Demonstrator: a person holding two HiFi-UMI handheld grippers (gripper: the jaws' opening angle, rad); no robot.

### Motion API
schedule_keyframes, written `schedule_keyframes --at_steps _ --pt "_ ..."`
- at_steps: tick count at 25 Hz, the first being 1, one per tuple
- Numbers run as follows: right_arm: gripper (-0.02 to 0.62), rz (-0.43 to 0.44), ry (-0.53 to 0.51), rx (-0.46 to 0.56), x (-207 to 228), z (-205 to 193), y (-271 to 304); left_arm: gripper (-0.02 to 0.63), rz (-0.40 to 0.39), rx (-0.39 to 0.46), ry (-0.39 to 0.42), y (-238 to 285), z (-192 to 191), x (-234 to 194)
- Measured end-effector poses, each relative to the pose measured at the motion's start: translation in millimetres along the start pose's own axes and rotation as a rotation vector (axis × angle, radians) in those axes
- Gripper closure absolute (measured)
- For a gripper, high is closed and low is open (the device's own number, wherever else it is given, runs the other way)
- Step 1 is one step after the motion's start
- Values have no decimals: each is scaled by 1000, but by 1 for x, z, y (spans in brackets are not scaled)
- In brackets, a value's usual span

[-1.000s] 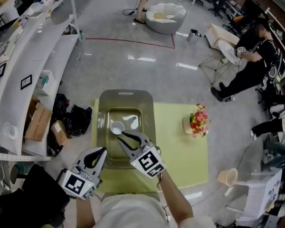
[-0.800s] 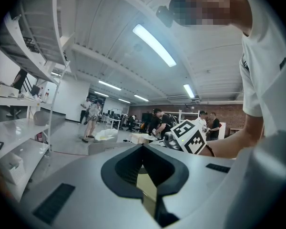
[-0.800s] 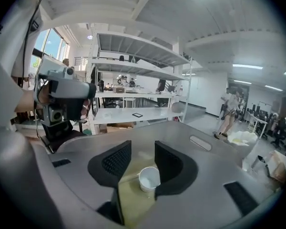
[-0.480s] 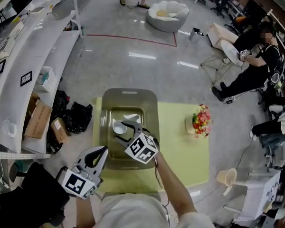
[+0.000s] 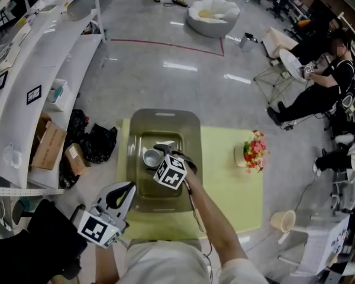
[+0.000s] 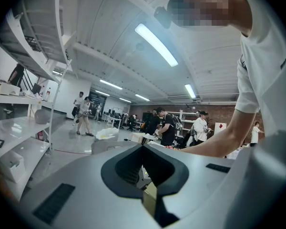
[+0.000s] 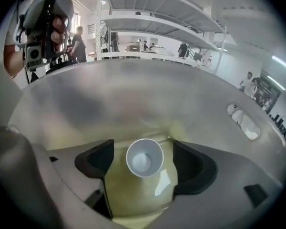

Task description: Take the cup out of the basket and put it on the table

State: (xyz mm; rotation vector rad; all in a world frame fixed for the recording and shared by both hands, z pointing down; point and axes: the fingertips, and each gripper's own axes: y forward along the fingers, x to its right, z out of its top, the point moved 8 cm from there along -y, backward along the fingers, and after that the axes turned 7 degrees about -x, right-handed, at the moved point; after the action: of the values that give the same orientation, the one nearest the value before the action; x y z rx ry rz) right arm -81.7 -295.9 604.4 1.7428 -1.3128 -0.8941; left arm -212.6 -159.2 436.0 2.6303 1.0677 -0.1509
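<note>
Risk: right hand-held gripper, jaws just opened wide and straddling the untouched white cup in the basket, could topple it by closing off-centre.

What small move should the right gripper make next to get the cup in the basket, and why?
The right gripper has just been opening its jaws; the cup stands upright ahead, between them, in the basket, gaps on both sides, nothing gripped. I would probably lower it slightly until the jaws flank the cup's wall.
</note>
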Motion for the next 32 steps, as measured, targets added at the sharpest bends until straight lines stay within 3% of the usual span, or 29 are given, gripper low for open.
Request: schedule_keyframes --at_steps 6,15,19,21,32 --pt "189 48 -11 -77 4 -13 32 597 3 -4 0 2 -2 -2" --pt "184 57 29 -86 10 -22 58 597 10 -19 -3 4 -3 -4" --pt "191 65 22 -98 12 -22 57 597 14 -26 -3 8 -2 -4" --pt "229 64 16 -103 13 -22 58 597 14 -26 -3 8 -3 -4" --pt "241 71 22 -108 14 -20 46 597 11 -31 7 9 -4 -3"
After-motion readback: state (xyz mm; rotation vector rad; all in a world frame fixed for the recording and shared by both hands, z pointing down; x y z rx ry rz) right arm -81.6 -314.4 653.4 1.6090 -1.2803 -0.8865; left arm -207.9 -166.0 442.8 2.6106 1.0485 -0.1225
